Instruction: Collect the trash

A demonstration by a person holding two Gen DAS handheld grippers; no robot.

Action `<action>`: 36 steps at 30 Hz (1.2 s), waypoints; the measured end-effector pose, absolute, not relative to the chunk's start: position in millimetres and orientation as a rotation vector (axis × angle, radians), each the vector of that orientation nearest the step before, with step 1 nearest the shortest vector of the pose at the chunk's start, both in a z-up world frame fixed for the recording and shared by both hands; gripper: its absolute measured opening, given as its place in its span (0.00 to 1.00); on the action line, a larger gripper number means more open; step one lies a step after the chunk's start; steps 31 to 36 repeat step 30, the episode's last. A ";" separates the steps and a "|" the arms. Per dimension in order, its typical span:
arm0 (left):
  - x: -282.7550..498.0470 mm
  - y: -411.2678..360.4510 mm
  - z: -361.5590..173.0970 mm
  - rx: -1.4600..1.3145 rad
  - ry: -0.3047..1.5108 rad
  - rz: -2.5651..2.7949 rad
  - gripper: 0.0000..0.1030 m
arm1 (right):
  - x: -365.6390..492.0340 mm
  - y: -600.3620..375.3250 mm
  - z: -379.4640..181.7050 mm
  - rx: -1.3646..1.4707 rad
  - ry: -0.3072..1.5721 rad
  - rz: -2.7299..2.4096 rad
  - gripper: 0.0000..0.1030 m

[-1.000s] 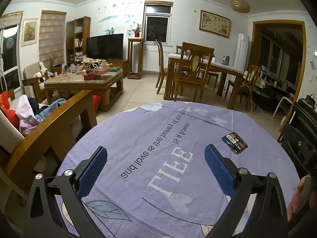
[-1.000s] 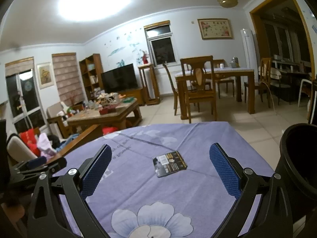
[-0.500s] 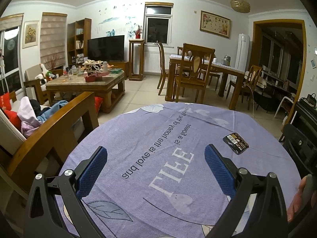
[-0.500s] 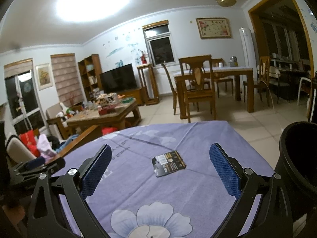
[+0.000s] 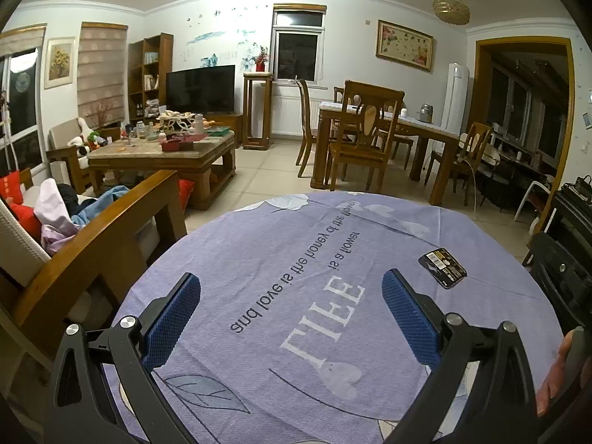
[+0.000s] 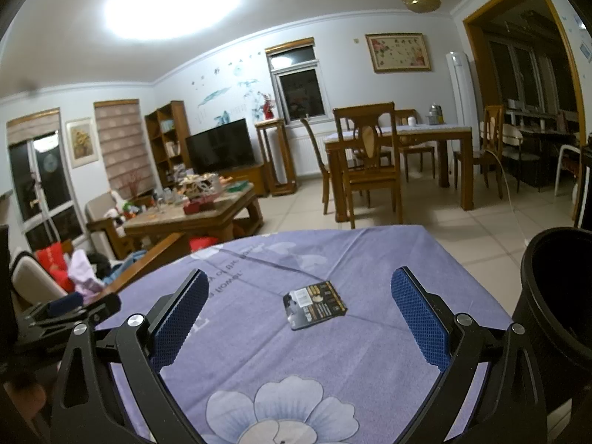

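A flat black wrapper with gold print lies on the purple tablecloth. It also shows in the left wrist view, at the table's right side. My right gripper is open and empty, with the wrapper just ahead between its blue fingers. My left gripper is open and empty over the middle of the cloth, left of the wrapper. A black bin stands at the table's right edge.
A wooden chair back stands at the table's left edge. Beyond the table are a cluttered coffee table, a dining table with chairs and tiled floor. The left gripper shows at the right wrist view's left edge.
Both views have shifted slightly; the wrapper sits a touch closer to my right gripper. Both grippers stay open and empty.
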State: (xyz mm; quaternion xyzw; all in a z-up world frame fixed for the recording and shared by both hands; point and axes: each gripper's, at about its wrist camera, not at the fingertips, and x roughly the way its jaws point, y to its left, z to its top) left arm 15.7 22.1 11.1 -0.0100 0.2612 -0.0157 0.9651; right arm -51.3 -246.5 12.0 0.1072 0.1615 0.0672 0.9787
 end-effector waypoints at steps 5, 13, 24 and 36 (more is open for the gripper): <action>16.0 22.5 11.5 -0.021 0.528 -0.033 0.95 | -51.4 -246.5 12.3 0.215 0.326 0.135 0.95; 13.9 21.2 12.3 -0.016 0.523 -0.027 0.95 | -51.6 -246.8 11.5 0.215 0.327 0.133 0.94; 4.0 14.7 12.7 -0.016 0.515 -0.015 0.95 | -51.7 -249.7 11.6 0.215 0.326 0.133 0.94; 4.0 14.9 12.8 -0.015 0.515 -0.016 0.95 | -52.4 -249.6 13.4 0.215 0.326 0.132 0.95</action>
